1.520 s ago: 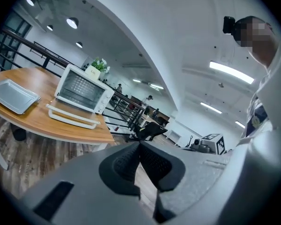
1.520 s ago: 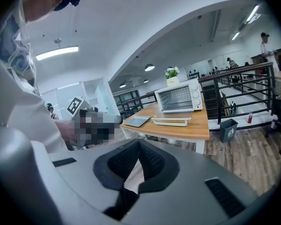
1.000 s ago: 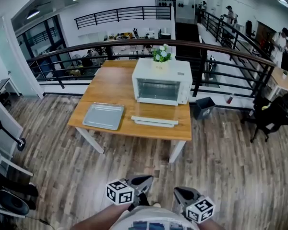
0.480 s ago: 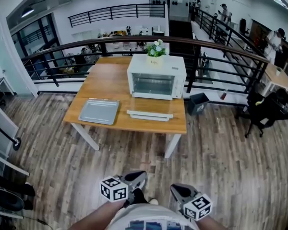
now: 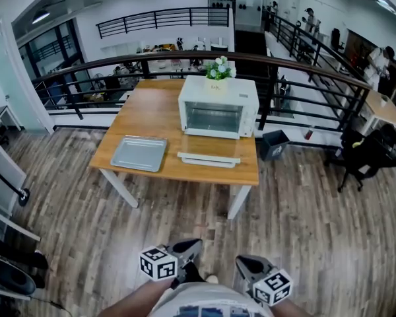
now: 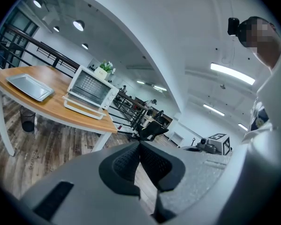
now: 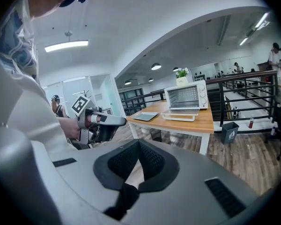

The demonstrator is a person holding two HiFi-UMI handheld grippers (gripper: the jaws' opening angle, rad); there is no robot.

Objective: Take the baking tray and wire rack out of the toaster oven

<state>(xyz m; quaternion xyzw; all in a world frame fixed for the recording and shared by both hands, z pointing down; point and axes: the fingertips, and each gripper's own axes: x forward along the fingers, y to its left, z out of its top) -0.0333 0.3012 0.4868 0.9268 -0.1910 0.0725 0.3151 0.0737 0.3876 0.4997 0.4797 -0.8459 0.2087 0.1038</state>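
Well short of the table [image 5: 152, 114] with the toaster oven [image 5: 218, 103], left claw [image 5: 189, 247] and right claw [image 5: 248, 264] sit clenched, empty.

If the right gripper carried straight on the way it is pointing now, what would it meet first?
Probably the wood-plank floor short of the light wooden table: the right gripper tilts slightly downward, and nothing stands in that stretch. Depth is hard to judge, though.
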